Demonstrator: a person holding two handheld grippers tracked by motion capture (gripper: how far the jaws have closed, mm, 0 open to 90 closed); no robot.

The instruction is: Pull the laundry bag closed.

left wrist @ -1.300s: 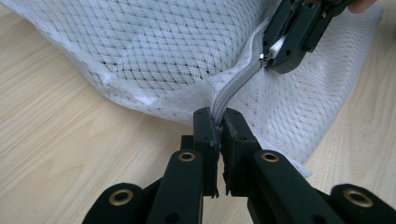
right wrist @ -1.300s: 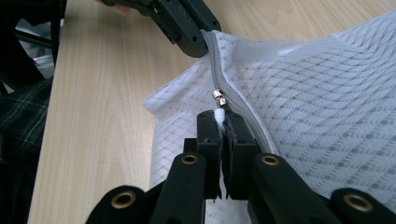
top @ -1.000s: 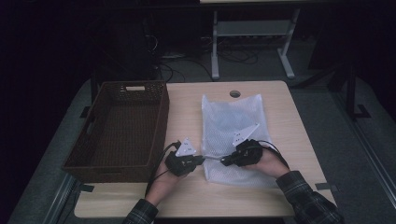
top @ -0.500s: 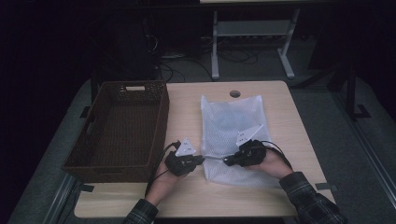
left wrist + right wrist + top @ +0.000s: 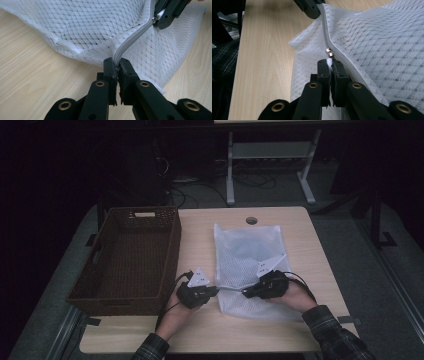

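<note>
My left tool (image 5: 117, 67) is clenched on the near end of the mesh bag's (image 5: 247, 252) zipper (image 5: 132, 40), and my right tool (image 5: 331, 65) grips the white pull tab (image 5: 329, 62). The bag lies on the desk (image 5: 200, 240) right of the basket (image 5: 127, 255). The zipper runs taut between the tools, so the pull slides along that line away from my left.

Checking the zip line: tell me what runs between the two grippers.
The mesh bag's closed grey zipper spans from left gripper to right gripper, seen in both gripper views.

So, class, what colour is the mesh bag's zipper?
Grey, on the white mesh bag; the zipper shows best in the left gripper view.
</note>
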